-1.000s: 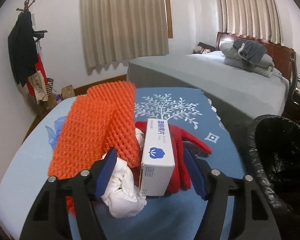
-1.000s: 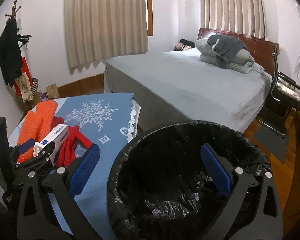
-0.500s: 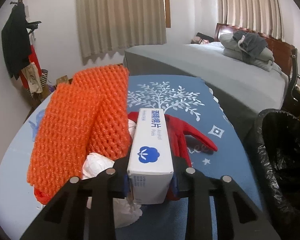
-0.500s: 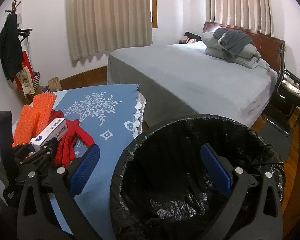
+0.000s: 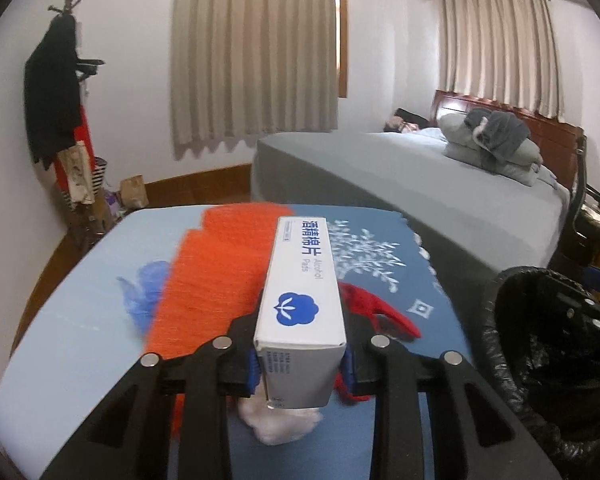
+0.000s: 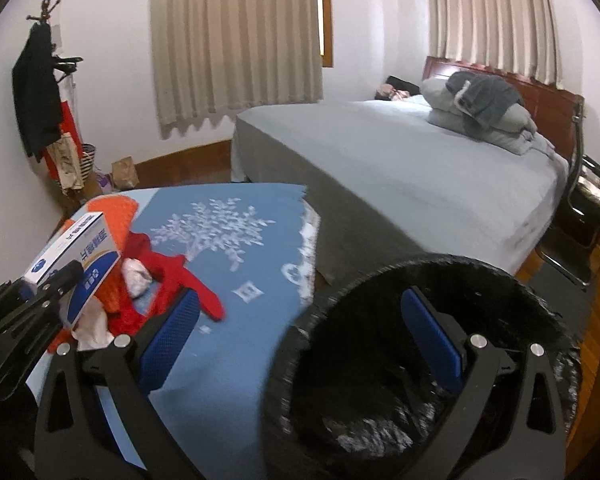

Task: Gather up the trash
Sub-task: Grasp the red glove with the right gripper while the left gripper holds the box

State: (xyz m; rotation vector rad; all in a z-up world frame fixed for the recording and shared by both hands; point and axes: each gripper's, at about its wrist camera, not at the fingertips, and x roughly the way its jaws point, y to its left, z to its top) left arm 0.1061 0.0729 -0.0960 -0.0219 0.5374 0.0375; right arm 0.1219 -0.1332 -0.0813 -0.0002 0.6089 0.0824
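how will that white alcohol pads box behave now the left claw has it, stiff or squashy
Probably stiff: the white box keeps square edges with the left claw shut on its sides. Likely light, since it sticks out past the pads without sagging. Gripped near one end only, it might pivot if swung fast toward the black bin.

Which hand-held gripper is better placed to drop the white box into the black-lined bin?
Left. The left hand-held gripper already clamps the white box; the right hand-held gripper is open over the bin.
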